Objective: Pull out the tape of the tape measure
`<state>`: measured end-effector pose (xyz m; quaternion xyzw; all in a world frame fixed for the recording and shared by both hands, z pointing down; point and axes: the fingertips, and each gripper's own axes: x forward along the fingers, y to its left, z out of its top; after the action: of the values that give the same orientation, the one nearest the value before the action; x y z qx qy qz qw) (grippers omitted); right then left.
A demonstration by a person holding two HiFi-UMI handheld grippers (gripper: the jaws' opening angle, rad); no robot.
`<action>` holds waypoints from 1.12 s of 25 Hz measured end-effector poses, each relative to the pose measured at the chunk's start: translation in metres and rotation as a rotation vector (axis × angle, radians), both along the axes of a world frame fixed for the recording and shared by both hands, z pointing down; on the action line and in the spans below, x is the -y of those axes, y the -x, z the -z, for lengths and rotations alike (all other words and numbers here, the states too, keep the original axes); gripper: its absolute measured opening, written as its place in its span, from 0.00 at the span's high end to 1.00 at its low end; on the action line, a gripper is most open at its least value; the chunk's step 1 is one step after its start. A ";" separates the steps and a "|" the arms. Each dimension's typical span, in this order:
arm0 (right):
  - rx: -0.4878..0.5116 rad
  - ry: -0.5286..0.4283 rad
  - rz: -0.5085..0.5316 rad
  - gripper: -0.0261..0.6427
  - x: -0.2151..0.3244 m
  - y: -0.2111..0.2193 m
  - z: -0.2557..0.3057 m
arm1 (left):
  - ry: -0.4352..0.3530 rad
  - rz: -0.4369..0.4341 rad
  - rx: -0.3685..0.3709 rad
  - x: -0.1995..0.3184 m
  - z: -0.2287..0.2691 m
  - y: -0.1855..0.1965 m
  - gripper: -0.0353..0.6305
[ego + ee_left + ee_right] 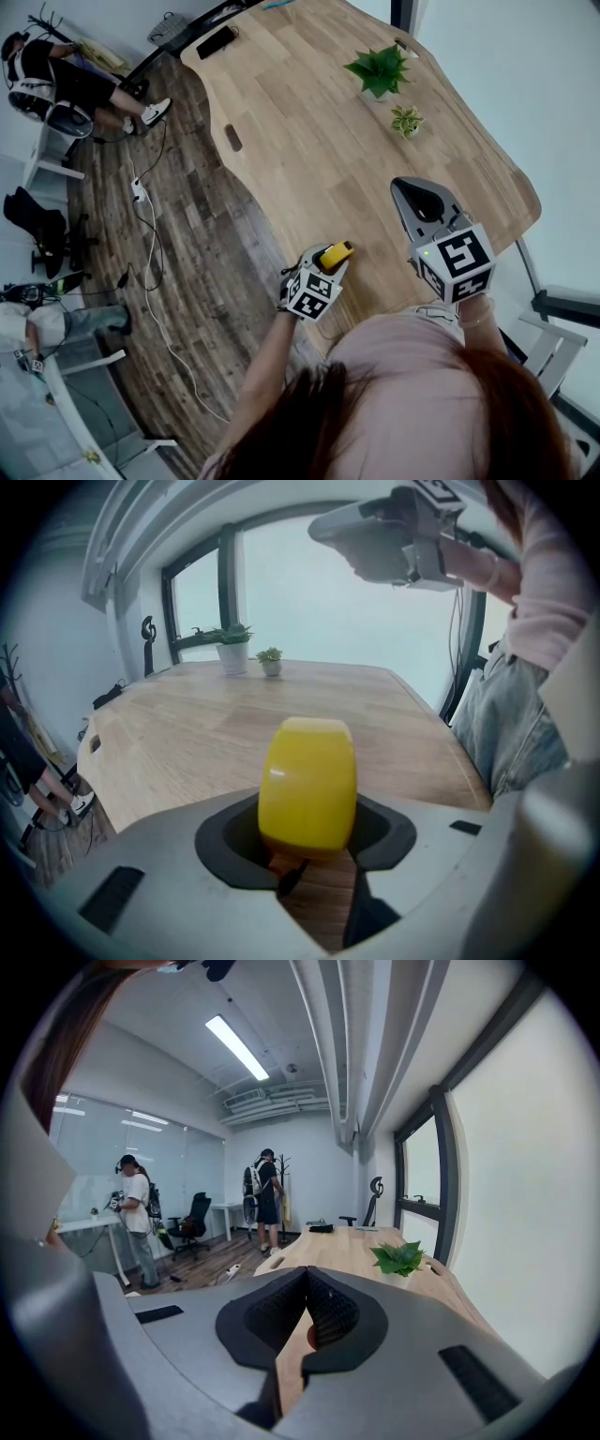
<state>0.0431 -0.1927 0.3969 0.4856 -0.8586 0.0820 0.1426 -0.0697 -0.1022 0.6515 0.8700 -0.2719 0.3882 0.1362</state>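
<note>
A yellow tape measure [336,253] stands near the front edge of the wooden table [300,122]. My left gripper [330,262] reaches down over it. In the left gripper view the tape measure [307,787] stands upright between the dark pads of the left gripper [309,855], with a sliver of pad showing on either side and a small black strap under it. No tape is drawn out. My right gripper [410,192] hovers above the table to the right, shut and empty; in its own view the right gripper [305,1312] has its pads together. It also shows overhead as the right gripper [375,536].
Two small potted plants [380,70] [407,120] stand at the table's far right side, and a black object [217,40] lies at its far end. Left of the table is dark wood floor with cables [150,225], office chairs and people [66,80].
</note>
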 end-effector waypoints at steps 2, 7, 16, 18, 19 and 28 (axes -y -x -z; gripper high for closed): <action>-0.006 -0.002 -0.005 0.96 0.000 -0.001 0.000 | -0.001 0.011 -0.011 0.001 0.005 -0.002 0.68; 0.002 0.004 -0.003 0.96 -0.004 -0.001 -0.001 | -0.011 0.039 -0.038 0.005 0.023 -0.005 0.68; 0.006 0.006 0.041 0.96 -0.013 0.008 0.001 | -0.039 0.087 -0.065 0.016 0.064 -0.006 0.68; 0.005 0.003 0.050 0.96 -0.014 0.010 0.002 | -0.051 0.093 -0.077 0.018 0.074 -0.007 0.68; 0.006 0.002 0.054 0.96 -0.015 0.011 0.002 | -0.057 0.097 -0.083 0.019 0.079 -0.008 0.68; 0.110 0.060 0.104 0.96 -0.026 0.023 0.002 | -0.129 0.121 -0.113 0.021 0.128 -0.013 0.68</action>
<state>0.0206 -0.1666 0.3945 0.4307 -0.8863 0.1267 0.1136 -0.0565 -0.1232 0.5239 0.8795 -0.3403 0.3110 0.1182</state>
